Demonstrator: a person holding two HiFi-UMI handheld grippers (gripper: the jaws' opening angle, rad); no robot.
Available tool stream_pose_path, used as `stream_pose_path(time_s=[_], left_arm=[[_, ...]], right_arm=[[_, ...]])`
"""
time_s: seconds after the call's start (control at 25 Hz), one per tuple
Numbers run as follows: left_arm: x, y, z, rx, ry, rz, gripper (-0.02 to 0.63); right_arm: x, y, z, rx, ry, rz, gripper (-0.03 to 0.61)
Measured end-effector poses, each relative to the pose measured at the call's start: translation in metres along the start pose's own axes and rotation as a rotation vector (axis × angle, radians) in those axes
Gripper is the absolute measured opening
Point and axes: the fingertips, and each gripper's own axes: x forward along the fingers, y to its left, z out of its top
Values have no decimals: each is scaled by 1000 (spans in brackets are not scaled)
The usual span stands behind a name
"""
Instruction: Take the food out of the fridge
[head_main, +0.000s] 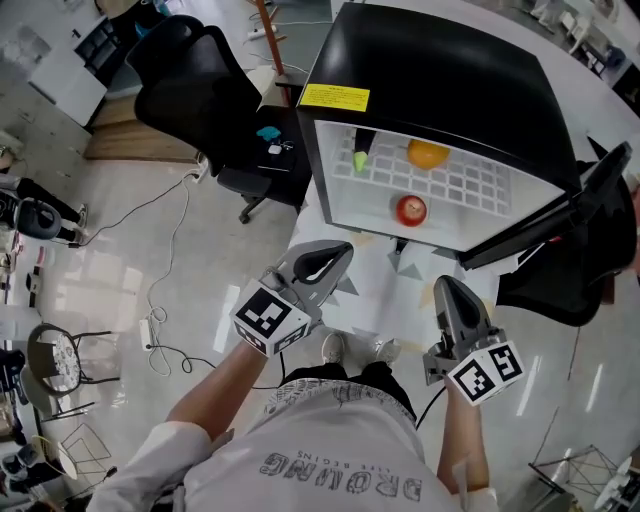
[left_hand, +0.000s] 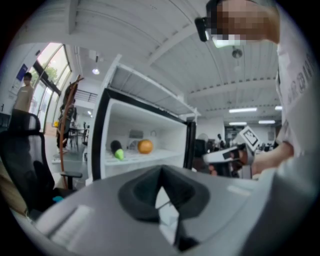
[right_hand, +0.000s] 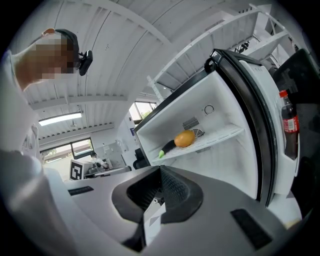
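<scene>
Head view: the open fridge (head_main: 440, 90) held an orange (head_main: 428, 153) and a green-tipped veggie (head_main: 361, 158) up top, with a red fruit (head_main: 411, 210) lower down. In its own view, the left gripper (left_hand: 161, 174) was closed with nothing in it. Same deal in the right gripper view: the right gripper (right_hand: 161, 171) was closed and empty.

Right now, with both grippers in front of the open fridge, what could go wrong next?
1. The left gripper and right gripper both have shut fingers. Reaching in like that could nudge the round orange or the red fruit and send it rolling.
2. The open door hangs close beside the right gripper, so a wide swing could knock it.
</scene>
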Motion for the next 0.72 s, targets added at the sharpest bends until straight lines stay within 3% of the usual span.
stream_pose_path(time_s=[0.72], left_arm=[[93,15,46,102,-2,141,9]], right_arm=[[2,-67,28,30,16,85,-12]])
